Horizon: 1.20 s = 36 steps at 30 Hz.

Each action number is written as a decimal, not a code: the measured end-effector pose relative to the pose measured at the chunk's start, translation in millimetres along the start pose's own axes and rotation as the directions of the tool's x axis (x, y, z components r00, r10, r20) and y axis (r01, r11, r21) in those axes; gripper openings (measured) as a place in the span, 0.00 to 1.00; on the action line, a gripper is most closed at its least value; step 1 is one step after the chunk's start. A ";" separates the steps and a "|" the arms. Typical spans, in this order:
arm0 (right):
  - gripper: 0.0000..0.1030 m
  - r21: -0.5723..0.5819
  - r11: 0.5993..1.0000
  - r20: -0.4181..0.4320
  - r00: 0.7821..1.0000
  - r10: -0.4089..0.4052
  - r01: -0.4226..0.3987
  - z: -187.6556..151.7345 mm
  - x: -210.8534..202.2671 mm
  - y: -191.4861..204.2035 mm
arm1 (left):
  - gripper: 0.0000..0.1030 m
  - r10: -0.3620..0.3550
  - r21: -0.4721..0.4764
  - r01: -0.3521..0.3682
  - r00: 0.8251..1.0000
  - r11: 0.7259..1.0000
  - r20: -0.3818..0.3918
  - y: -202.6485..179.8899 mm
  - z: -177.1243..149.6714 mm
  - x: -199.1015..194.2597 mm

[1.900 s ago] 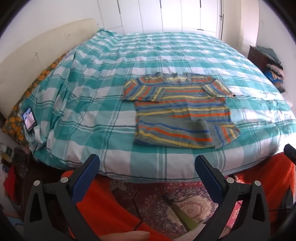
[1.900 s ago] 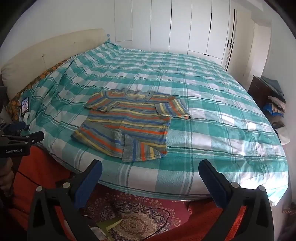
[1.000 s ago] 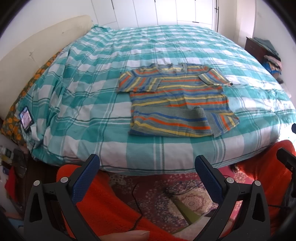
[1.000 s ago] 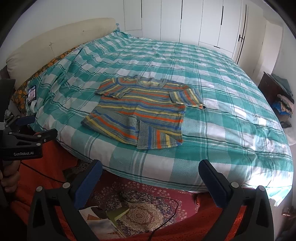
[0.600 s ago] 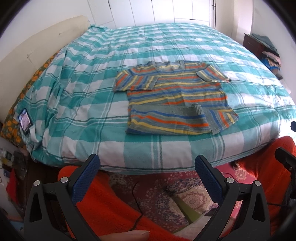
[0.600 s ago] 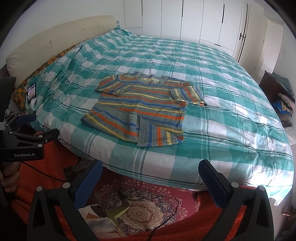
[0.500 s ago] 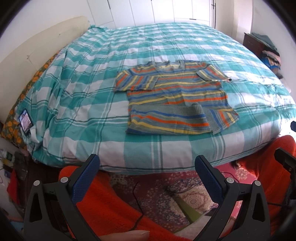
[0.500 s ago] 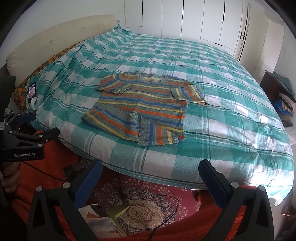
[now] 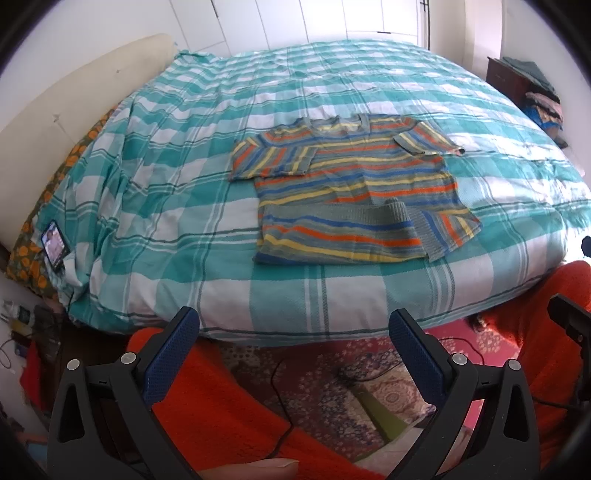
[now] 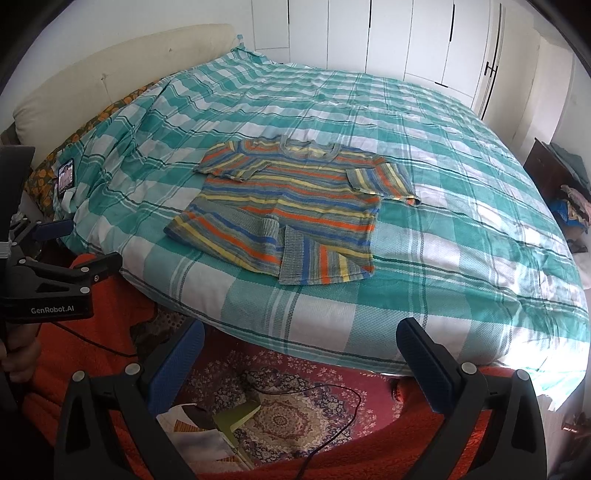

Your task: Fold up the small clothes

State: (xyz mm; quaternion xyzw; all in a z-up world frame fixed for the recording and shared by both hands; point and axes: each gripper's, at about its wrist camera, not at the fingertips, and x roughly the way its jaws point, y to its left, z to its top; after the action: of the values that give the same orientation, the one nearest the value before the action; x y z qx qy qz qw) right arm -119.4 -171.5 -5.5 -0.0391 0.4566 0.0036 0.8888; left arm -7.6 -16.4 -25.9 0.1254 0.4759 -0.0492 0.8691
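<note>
Both claws, left claw (image 9: 293,341) and right claw (image 10: 301,350), have drawn closer to the bed (image 9: 184,155), spread apart and empty, the striped shirt (image 9: 354,192) half-folded.

Bedroom in a home, as I see it: wide bed (image 10: 424,155) under a teal checked cover, padded headboard (image 10: 110,70), white wardrobe doors (image 10: 388,33), patterned rug (image 10: 280,406), clothes piled on a dark cabinet (image 9: 506,77).

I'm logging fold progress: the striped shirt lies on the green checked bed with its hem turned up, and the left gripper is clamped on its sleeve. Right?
Not quite. The left gripper is open and off the bed, touching nothing, as the left wrist view shows. The striped shirt does lie on the checked bed with its hem turned up.
</note>
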 end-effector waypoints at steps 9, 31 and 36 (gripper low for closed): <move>1.00 -0.002 1.000 -0.010 1.000 0.006 -0.006 -0.9 3.4 1.9 | 0.99 0.012 0.009 -0.012 1.000 1.000 -0.006 -0.3 -1.1 1.8; 1.00 -0.002 1.000 -0.013 1.000 0.010 -0.010 -2.7 4.9 1.0 | 0.99 0.015 0.051 -0.015 1.000 0.999 -0.003 -15.4 3.2 3.2; 1.00 -0.006 1.000 -0.016 1.000 0.013 -0.013 -3.0 5.7 1.4 | 0.99 0.015 0.052 -0.015 1.000 0.999 -0.003 -15.4 3.1 3.1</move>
State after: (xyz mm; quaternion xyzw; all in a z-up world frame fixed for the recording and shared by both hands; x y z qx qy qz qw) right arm -118.5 -170.5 -12.0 -0.0390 0.4641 0.0108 0.8849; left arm -6.6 -32.0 -29.6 0.1516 0.4749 -0.0549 0.8651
